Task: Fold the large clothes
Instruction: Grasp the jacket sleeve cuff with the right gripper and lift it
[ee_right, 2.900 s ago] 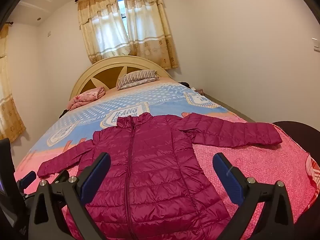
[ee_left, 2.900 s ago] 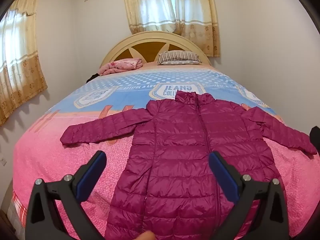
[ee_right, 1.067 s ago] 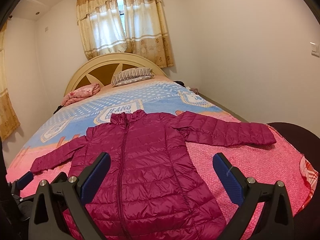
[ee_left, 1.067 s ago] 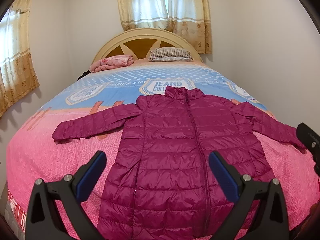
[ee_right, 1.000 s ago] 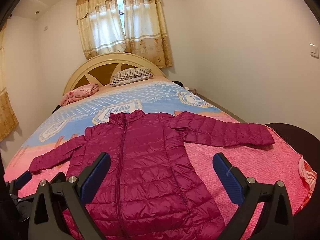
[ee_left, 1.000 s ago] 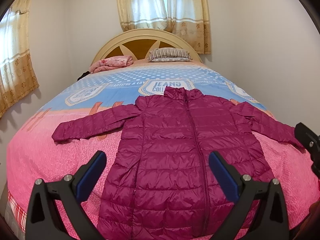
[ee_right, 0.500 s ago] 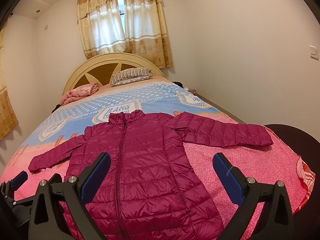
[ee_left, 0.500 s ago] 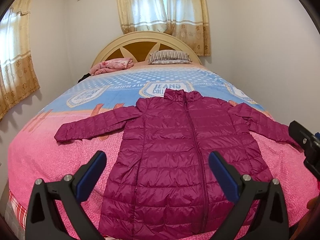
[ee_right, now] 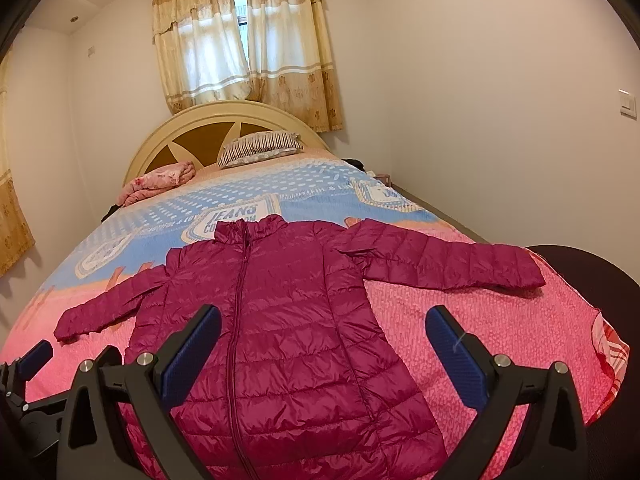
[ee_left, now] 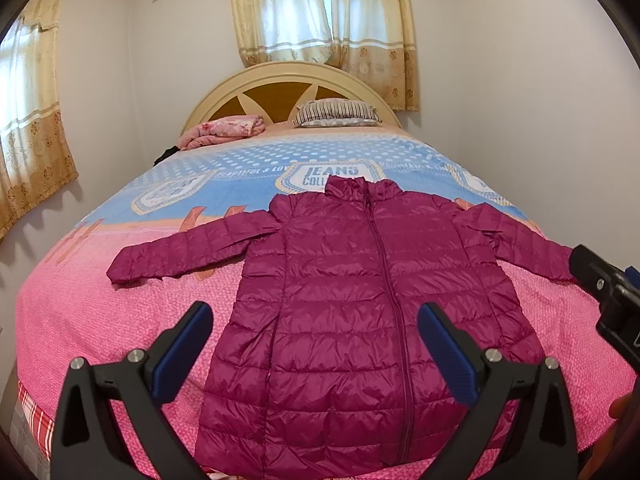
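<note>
puffy magenta jacket [ee_left: 360,300] lies flat, zipped, mid-bed [ee_left: 100,320]. looks light, squishy, slippery. left gripper [ee_left: 316,344] and right gripper [ee_right: 324,344] both gape wide, empty. grabbing sleeve cuffs seems best.

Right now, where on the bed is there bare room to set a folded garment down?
Two patches on the bedspread: pink cover between the puffer jacket's left sleeve and the foot edge, and blue cover between its collar and the striped pillow. The middle is crowded by the jacket; the pink blanket fills the head-left corner.

Black gripper [ee_left: 314,354] frames, blue pads [ee_left: 182,354], apparently silver screws.
</note>
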Demonstrator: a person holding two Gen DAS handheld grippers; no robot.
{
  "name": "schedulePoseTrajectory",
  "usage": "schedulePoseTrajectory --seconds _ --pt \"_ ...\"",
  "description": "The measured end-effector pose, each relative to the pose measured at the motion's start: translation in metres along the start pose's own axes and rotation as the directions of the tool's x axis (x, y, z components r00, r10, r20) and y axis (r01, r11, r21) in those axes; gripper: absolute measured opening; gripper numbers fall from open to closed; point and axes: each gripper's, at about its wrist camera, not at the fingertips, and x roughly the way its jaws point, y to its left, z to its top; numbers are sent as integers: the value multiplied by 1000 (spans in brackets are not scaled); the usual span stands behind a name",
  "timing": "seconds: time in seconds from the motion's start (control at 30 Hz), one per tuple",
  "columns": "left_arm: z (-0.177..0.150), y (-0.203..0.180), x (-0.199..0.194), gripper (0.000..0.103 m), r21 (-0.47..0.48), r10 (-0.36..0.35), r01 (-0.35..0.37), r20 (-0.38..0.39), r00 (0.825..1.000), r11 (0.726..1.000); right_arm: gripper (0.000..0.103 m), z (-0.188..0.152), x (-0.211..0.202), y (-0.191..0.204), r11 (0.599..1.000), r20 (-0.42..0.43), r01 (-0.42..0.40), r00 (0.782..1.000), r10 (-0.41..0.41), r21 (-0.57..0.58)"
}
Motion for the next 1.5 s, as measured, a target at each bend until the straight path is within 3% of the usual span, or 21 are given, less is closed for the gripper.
schedulePoseTrajectory --seconds 0.5,0.63,0.77,0.9,1.03,1.13,1.23,1.27,1.33,1.4,1.5 --pt "-12 -7 28 103 3 -38 38 -61 997 999 102 -9 26 -15 1000 -57 19 998 -18 23" --pt "-14 -1 51 103 -20 -89 88 -98 991 996 102 -15 61 -37 999 -139 -19 990 25 51" --pt "-7 12 81 103 -18 -58 56 -107 993 998 102 -9 86 -89 993 -180 38 984 -18 113" --pt "10 38 111 103 -53 -12 8 -80 997 999 102 15 101 -191 941 -134 180 980 -147 288" --pt "28 62 141 103 -97 -19 19 5 1000 995 101 23 132 -300 829 -187 268 962 -201 491" --pt "41 74 178 103 -109 0 -5 -43 999 994 101 15 158 -347 745 -245 337 940 -236 576" --pt "50 84 206 103 -117 39 -47 -66 997 992 101 11 185 -356 745 -320 410 907 -273 527" --pt "50 87 213 103 -118 49 -58 -72 996 991 100 10 193 -356 746 -335 422 900 -278 516" --pt "51 92 229 103 -110 82 -91 -88 993 990 83 9 211 -354 759 -378 438 885 -270 482" --pt "49 98 240 103 -109 88 -99 -106 991 989 54 8 225 -349 776 -410 443 874 -261 449" --pt "39 103 252 103 -109 96 -108 -110 989 988 50 7 229 -347 775 -414 472 860 -299 421"
